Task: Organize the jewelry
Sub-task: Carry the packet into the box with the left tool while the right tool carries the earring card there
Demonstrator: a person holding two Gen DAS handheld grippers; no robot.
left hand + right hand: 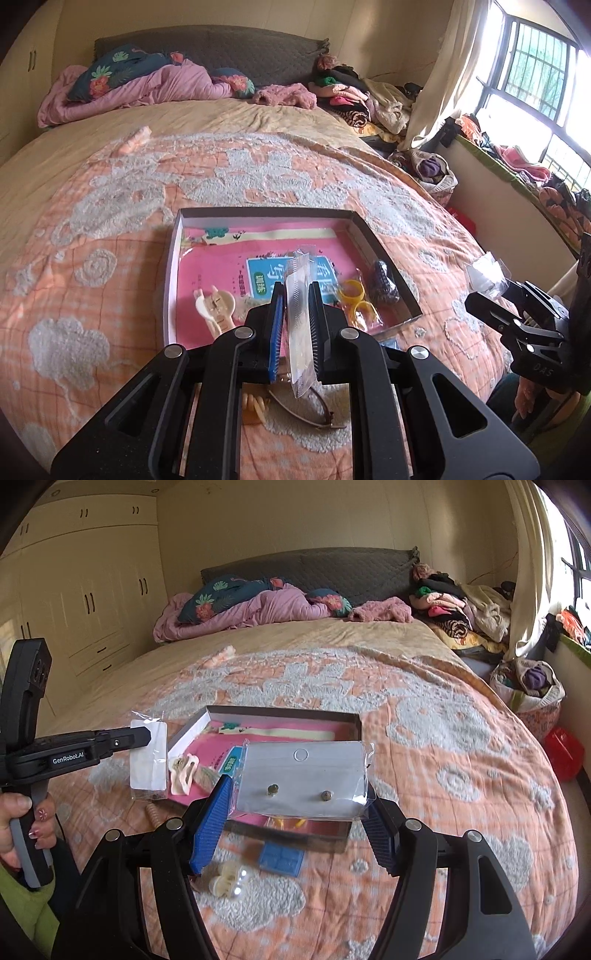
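Two clear plastic packets are held above the bed (110, 229). An earring card packet (301, 781), white with two small round studs, is spanned by the right gripper (295, 834), its jaws spread wide against the packet's edges. A second packet (301, 317), seen edge-on, is clamped between the closed jaws of the left gripper (297, 325). Below, a shallow open box (360, 229) with a pink printed lining is seen to contain a cream hair clip (214, 306), yellow rings (356, 299) and a dark beaded piece (384, 282).
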